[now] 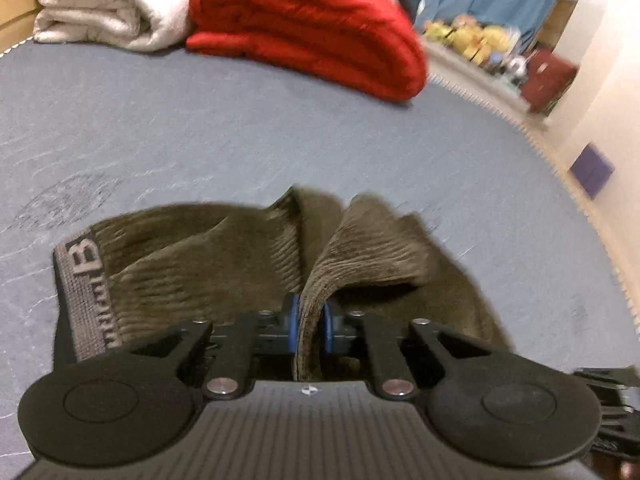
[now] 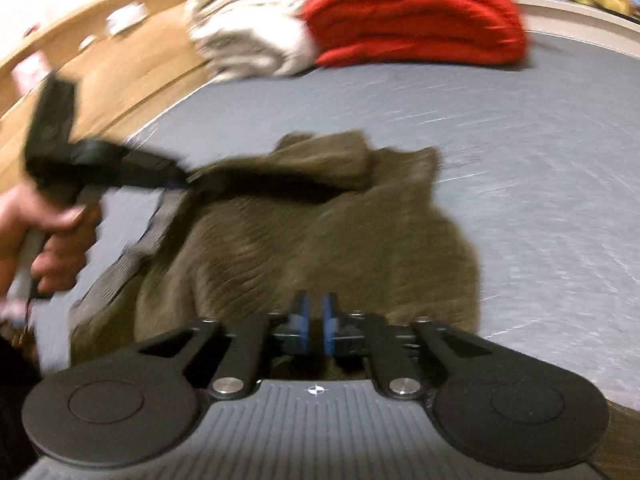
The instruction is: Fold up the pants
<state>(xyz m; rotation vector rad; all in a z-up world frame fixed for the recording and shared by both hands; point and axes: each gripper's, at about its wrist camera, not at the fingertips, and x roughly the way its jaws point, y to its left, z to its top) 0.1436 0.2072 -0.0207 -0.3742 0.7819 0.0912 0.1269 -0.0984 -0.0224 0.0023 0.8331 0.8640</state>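
Left wrist view: left gripper (image 1: 311, 326) clamped on a fold of the brown pants (image 1: 224, 248), lying on the grey bed (image 1: 240, 128) below the red blanket (image 1: 304, 24); waistband lettering only partly readable. Right wrist view, blurred: right gripper (image 2: 314, 322) pads nearly together, nothing visibly between them; a hand (image 2: 44, 236) holds the left gripper.

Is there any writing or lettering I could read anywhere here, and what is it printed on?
"B": a large white letter on the grey waistband of the brown pants.
Smaller white lettering further along the same waistband: too blurred to read.
Small items on the wooden ledge in the right wrist view: too blurred to tell whether they carry text.
Nothing else readable.
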